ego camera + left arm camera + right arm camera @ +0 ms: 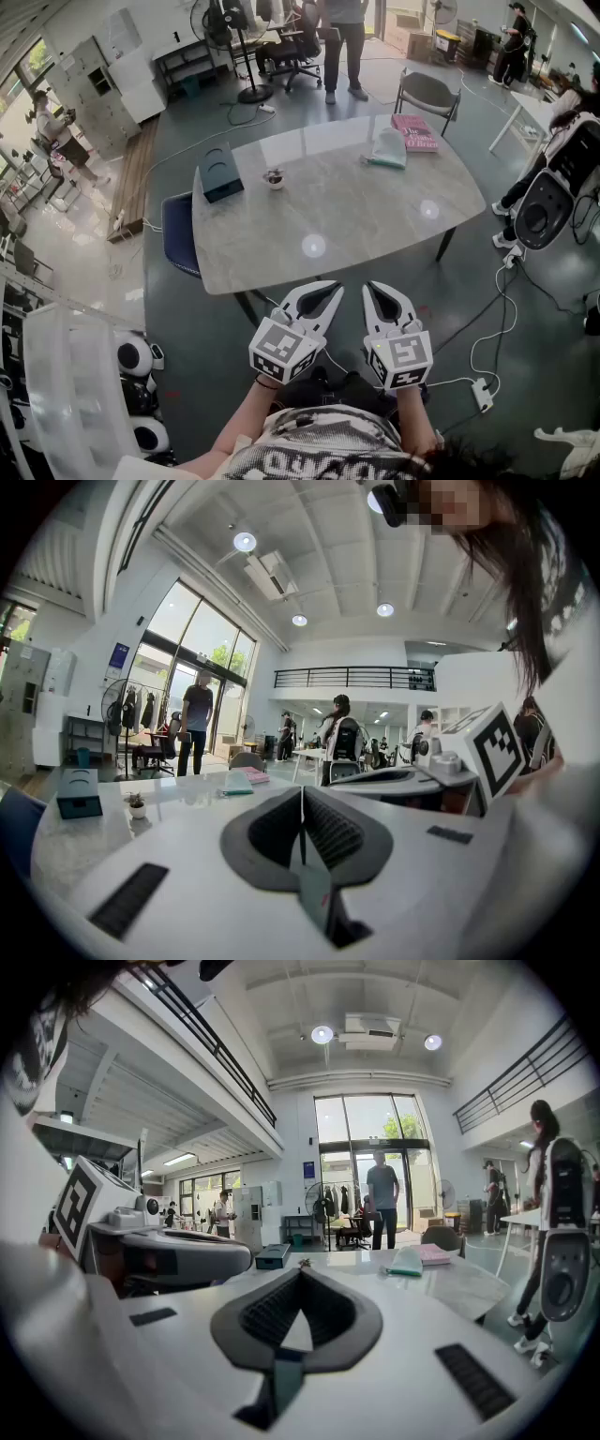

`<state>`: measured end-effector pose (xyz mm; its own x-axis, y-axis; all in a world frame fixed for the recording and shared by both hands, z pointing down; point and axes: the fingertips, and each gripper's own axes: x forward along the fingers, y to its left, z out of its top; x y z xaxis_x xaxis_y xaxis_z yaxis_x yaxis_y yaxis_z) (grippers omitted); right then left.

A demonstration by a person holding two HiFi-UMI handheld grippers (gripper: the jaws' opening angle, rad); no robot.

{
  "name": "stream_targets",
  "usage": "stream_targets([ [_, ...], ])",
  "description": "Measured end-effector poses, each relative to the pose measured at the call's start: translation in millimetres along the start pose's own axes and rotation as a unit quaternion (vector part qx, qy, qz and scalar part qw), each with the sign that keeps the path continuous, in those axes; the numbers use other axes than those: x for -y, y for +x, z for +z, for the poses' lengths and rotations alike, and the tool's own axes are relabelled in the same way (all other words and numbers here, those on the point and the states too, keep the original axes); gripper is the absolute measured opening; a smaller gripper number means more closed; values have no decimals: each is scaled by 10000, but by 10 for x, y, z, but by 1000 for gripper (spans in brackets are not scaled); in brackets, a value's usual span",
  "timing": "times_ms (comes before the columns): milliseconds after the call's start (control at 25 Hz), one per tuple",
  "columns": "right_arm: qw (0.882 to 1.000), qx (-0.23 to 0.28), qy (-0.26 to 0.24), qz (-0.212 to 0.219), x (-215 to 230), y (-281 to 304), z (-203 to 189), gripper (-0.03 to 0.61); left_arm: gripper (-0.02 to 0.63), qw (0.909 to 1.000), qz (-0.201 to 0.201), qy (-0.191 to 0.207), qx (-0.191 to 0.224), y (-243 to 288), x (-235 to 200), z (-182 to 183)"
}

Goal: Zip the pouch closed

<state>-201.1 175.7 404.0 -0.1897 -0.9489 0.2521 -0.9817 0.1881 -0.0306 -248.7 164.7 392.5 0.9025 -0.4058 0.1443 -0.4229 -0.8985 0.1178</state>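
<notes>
The pouch [387,148], pale teal and white, lies at the far right of the marble table [328,216], beside a pink book [414,132]. Both grippers are held side by side before the table's near edge, well short of the pouch. My left gripper [328,291] is shut with nothing between its jaws, and so is my right gripper [375,289]. In the left gripper view the shut tips [302,789] point over the table, with the pouch [237,782] far off. The right gripper view shows its shut tips [300,1271] and the pouch [406,1261] to the right.
A dark box [220,173] and a small potted plant [274,178] stand on the table's far left. A blue chair [178,232] is at the left side, a grey chair [427,94] behind. A white machine [553,197] stands at right. People stand beyond the table.
</notes>
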Motion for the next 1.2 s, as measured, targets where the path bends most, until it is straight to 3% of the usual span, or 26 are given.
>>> stream_targets([
  [360,9996,69,208,-160,-83,50,-81,-3,15,9999,-81,-65,-89,-98,-150,-164],
  [760,9989,-106,341,-309,134,147,-145,-3,15,9994,-228,-208,-153,71,-232,-167],
  [1000,9993,-139,352,-78,415,431,-143,-3,15,9993,-7,-274,-262,372,-439,-198],
  [1200,9989,-209,403,88,914,641,-201,-3,15,9988,113,-300,-378,911,-512,-224],
])
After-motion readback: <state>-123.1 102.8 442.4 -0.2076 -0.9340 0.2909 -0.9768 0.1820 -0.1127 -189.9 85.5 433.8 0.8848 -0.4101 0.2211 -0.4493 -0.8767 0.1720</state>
